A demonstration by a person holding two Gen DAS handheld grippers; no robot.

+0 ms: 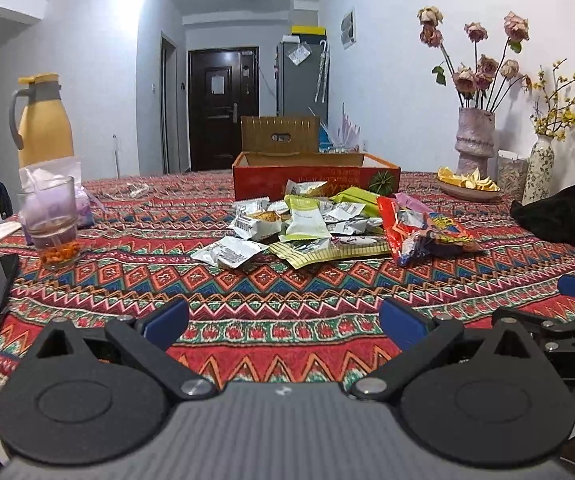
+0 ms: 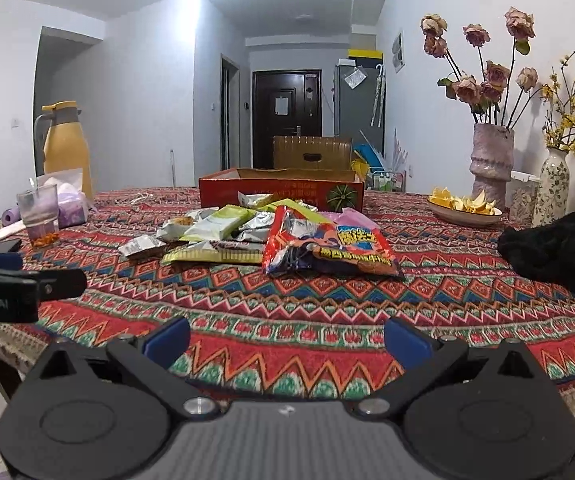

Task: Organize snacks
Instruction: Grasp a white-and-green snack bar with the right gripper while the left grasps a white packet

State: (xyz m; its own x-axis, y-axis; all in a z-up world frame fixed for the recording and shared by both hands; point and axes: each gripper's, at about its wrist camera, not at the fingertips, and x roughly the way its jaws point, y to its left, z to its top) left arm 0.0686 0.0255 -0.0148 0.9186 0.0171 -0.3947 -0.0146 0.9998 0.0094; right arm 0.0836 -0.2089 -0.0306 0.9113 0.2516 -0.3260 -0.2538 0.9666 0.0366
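**Operator:** While both tongs hang back at the near edge, I'll read the scene from the biggest thing down. The desk, under its patterned cloth, fills the view. At twelve o'clock, far side, sits the red box, open-topped; I judge it the place the snacks go, though I can't see inside.

**Partner:** And the snacks themselves?

**Operator:** The snack pile lies loose on the cloth just in front of the box, touching nothing I hold. From the right wrist the large red packet is nearest, about one o'clock, flat and overlapping the yellow-green packet to its left. Small silver sachets trail off toward eleven o'clock.

**Partner:** Tongs?

**Operator:** Left tongs are spread wide with nothing between the blue pads; right tongs the same, empty. Each shows at the edge of the other's camera, so they sit side by side, well short of the pile.

**Partner:** So which step?

**Operator:** I'd call it the very start: nothing picked, the pile unsorted. The next move, as I judge it, calls for reaching the right tongs forward to the red packet and pinching an edge, since it lies flat and crinkly. The glass at ten o'clock and the black cloth at three are worth steering clear of.
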